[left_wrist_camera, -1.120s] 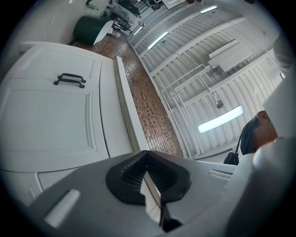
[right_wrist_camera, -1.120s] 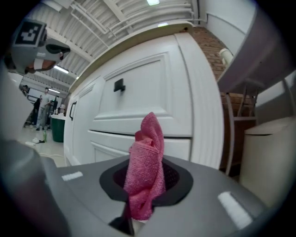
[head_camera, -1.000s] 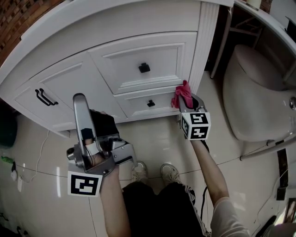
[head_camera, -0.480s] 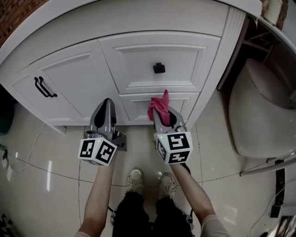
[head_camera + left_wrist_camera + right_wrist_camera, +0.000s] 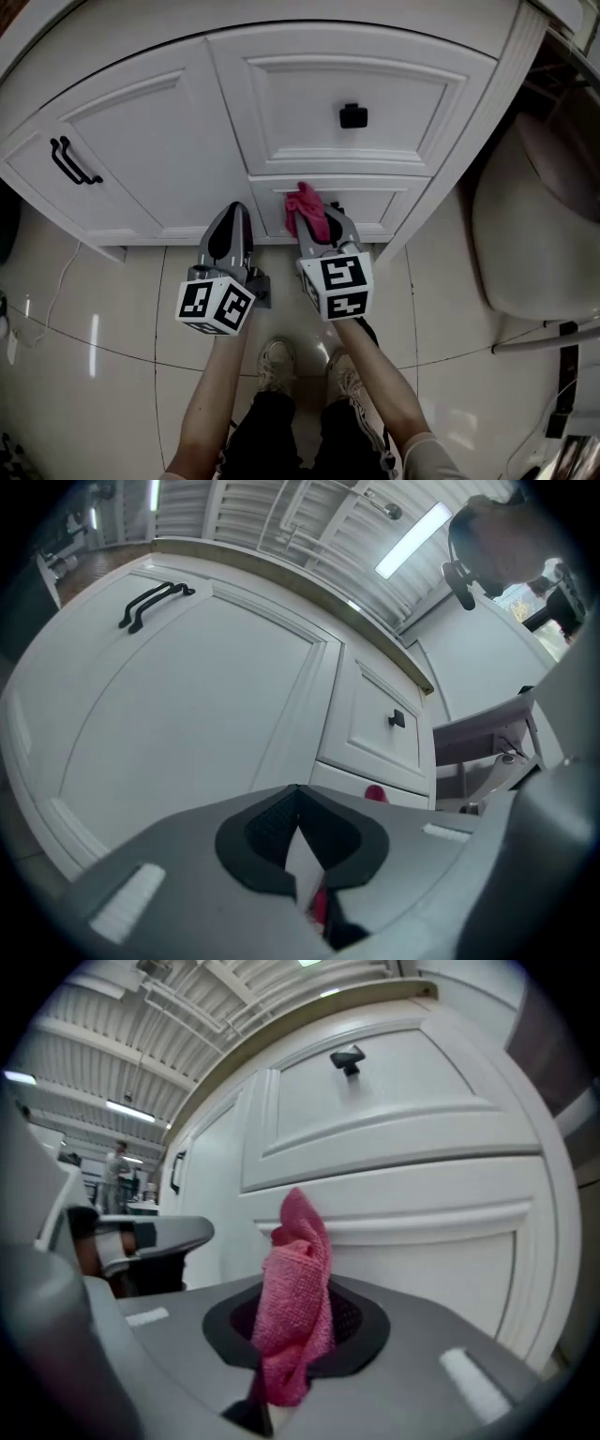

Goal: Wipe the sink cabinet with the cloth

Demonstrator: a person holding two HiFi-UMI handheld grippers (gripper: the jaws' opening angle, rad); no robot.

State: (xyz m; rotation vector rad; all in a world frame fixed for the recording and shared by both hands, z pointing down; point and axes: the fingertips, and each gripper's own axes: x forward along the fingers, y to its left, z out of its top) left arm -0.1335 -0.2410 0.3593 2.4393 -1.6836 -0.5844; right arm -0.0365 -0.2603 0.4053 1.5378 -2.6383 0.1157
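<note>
Facing a white sink cabinet and looking steeply down at it, with shoes planted on pale floor tiles. Starting at the far left, taking in a cabinet door carrying a black bar handle.

Holding the left gripper low, near that door's bottom right corner, and pointing its nose at the cabinet front without clearly touching it. Gripping nothing there, the jaws meeting at their tips and leaving only a thin sliver of gap lower down.

Holding the right gripper just beside the left one, the two marker cubes sitting almost side by side above the shoes. Pinching a pink cloth in the right jaws, which are clamping its lower part and letting the bunched top stick up past the tips. Bringing that cloth up to the top edge of the lower drawer, either touching it or just in front, contact not being clear from any view.

Showing above it an upper drawer with a square black knob. Ending at the far right with a pale toilet standing beside the cabinet's end.
</note>
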